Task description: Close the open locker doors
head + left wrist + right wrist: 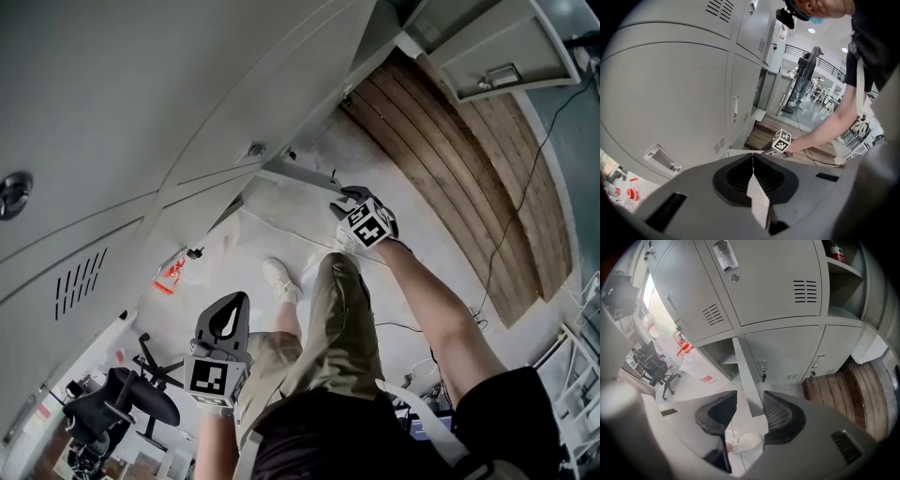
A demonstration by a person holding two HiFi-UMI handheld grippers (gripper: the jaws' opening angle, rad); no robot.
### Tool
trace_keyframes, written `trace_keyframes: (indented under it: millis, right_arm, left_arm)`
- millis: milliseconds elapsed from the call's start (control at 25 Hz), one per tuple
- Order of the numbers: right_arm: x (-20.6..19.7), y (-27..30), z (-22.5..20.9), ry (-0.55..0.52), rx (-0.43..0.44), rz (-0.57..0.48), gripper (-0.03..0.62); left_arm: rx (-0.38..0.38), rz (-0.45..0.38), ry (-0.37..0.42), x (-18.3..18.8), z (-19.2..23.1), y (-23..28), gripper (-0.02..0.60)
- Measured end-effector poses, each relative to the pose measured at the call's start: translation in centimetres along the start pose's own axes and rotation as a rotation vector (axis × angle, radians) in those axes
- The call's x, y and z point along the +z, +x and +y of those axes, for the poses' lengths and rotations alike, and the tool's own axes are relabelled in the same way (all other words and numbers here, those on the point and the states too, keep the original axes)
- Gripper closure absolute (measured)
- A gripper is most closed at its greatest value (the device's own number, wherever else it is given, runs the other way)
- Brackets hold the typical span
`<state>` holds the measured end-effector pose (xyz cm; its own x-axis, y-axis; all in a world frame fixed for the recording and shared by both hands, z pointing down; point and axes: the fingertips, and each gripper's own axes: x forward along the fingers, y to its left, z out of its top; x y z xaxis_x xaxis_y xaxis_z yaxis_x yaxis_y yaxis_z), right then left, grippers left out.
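The locker bank is filling the left of the head view. Its open lower door is standing edge-on at the centre of the right gripper view. The right gripper is framing that edge between half-parted jaws, so pushing the door flat toward its frame looks wiser than pinching. The left gripper is hanging with its jaws together, empty. Whether the right jaws are touching the door is staying unclear, and its hinge is lying hidden.
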<state>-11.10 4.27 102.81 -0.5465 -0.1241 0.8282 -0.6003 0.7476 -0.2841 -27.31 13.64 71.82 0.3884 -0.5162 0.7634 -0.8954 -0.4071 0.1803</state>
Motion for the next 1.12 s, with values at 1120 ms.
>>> trace_keyframes:
  millis: [1120]
  right_arm:
    - [-0.2, 4.8, 12.7, 0.103, 0.041, -0.019, 0.425]
  left_arm:
    - [0.008, 0.026, 0.001, -7.9, 2.8, -7.4, 0.574]
